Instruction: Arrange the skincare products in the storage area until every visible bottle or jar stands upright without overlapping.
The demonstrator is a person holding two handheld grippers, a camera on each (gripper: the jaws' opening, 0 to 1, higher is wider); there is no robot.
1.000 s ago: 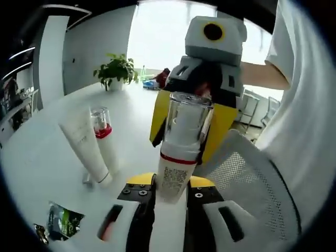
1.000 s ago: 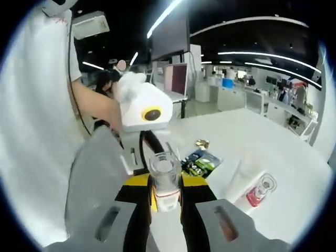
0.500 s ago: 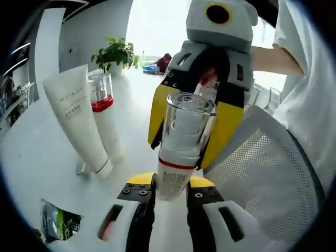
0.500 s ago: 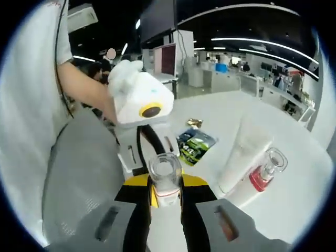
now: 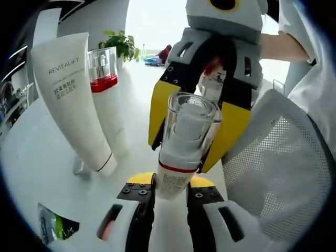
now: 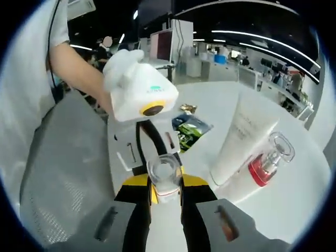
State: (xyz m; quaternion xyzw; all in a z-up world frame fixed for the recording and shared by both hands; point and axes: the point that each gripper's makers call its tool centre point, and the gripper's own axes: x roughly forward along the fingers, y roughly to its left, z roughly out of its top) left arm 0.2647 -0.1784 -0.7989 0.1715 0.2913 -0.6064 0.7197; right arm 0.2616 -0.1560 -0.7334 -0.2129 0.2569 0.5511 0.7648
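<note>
A white pump bottle (image 5: 181, 152) with a clear cap and a thin red band is held over the white table (image 5: 31, 157). My left gripper (image 5: 170, 181) is shut on its labelled lower body. My right gripper (image 5: 181, 156) faces it, its yellow fingers (image 5: 163, 105) closed on either side of the same bottle. In the right gripper view the bottle's cap (image 6: 164, 176) sits between my right gripper (image 6: 165, 184) pads, with the left gripper (image 6: 157, 152) beyond. A white REVITALIFT tube (image 5: 71, 94) (image 6: 241, 134) stands cap-down beside an upright red-banded bottle (image 5: 107, 100) (image 6: 262, 168).
A green and black sachet (image 5: 52, 228) (image 6: 189, 128) lies flat on the table near the tube. A grey mesh chair back (image 5: 273, 157) (image 6: 68, 157) stands close beside the grippers, next to the person in white. A potted plant (image 5: 123, 44) sits at the far edge.
Both views have closed in on the tube and the red-banded bottle, which now look larger. The pump bottle stays held between both grippers.
</note>
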